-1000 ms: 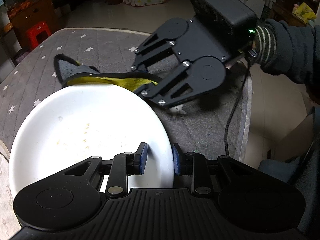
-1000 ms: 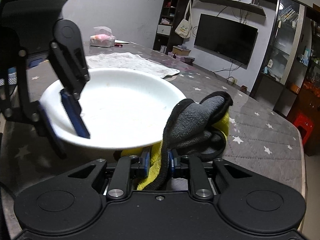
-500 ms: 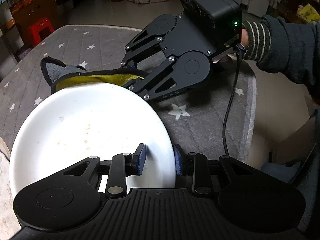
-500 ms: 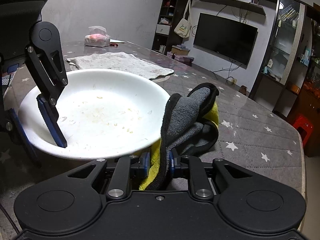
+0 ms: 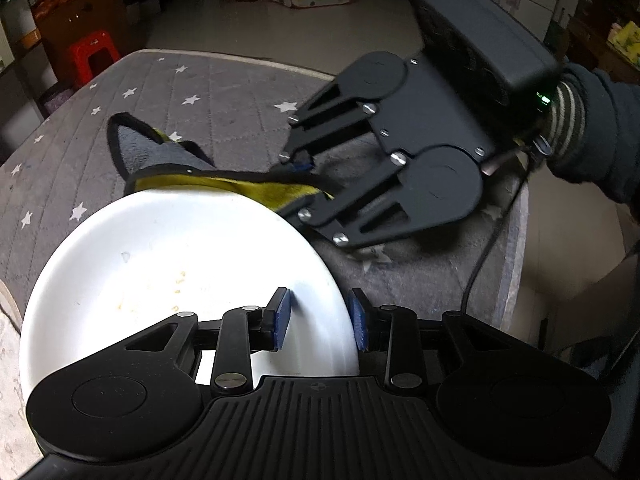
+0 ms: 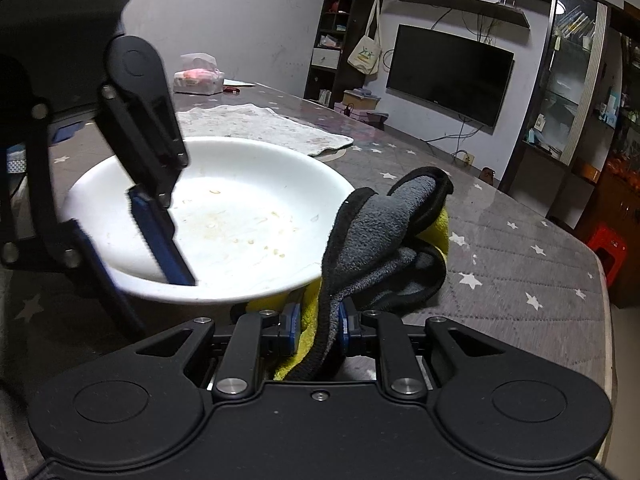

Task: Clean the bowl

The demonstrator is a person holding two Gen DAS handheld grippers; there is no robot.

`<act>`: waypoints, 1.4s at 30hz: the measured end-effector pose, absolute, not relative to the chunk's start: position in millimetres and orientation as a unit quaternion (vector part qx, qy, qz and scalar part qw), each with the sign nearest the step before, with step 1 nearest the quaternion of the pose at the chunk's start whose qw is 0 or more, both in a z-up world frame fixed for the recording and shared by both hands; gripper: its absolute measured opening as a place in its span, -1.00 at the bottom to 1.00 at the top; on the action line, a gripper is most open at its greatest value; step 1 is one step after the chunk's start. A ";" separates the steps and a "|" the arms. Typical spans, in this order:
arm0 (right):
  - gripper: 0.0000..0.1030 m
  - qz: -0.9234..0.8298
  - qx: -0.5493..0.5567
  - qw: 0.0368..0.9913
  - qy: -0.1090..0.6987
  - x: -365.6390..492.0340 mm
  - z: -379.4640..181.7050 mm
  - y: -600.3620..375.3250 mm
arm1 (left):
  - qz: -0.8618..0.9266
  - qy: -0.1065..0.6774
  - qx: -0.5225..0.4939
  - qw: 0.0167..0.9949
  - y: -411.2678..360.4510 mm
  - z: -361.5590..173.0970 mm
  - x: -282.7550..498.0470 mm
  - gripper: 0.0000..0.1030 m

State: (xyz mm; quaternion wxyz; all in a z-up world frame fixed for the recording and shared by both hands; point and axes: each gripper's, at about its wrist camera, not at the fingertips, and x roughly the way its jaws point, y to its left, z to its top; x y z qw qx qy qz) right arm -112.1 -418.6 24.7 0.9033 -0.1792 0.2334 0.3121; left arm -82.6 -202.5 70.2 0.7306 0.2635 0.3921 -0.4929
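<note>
A shallow white bowl [image 5: 160, 272] with dried food specks sits on the grey star-patterned table cover [image 5: 224, 96]. My left gripper [image 5: 318, 316] straddles its near rim, one blue pad inside the bowl and one outside against the wall. The right wrist view shows the same bowl [image 6: 240, 200] with that inner blue pad [image 6: 160, 236] reaching down into it. My right gripper [image 6: 318, 328] is shut on a grey and yellow cloth [image 6: 384, 232] with black edging. The cloth [image 5: 168, 160] lies against the bowl's far rim, with the right gripper [image 5: 298, 184] just beyond it.
A pale towel [image 6: 264, 124] lies on the table behind the bowl, a tissue pack [image 6: 198, 78] farther back. A cable [image 5: 480, 264] hangs off the table edge on the right. A person's dark sleeve [image 5: 596, 136] holds the right gripper. A red stool [image 5: 94, 54] stands on the floor.
The right gripper and cloth shifted a little along the bowl's far rim and came back. The left pads stand slightly wider apart on the rim. The bowl stays put.
</note>
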 end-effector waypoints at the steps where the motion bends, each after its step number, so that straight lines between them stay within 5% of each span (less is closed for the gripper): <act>1: -0.60 0.313 -0.179 0.903 0.233 -115.2 24.8 -418.4 | -0.493 0.391 0.265 0.731 -203.0 70.1 -83.0 -0.36; 18: -0.60 0.327 -0.176 0.899 0.234 -153.9 28.4 -414.5 | -0.521 0.381 0.286 0.708 -189.6 72.2 -95.8 -0.43; 42: -0.60 0.310 -0.191 0.904 0.225 -95.7 24.2 -418.5 | -0.520 0.386 0.276 0.711 -189.0 65.5 -107.7 -0.41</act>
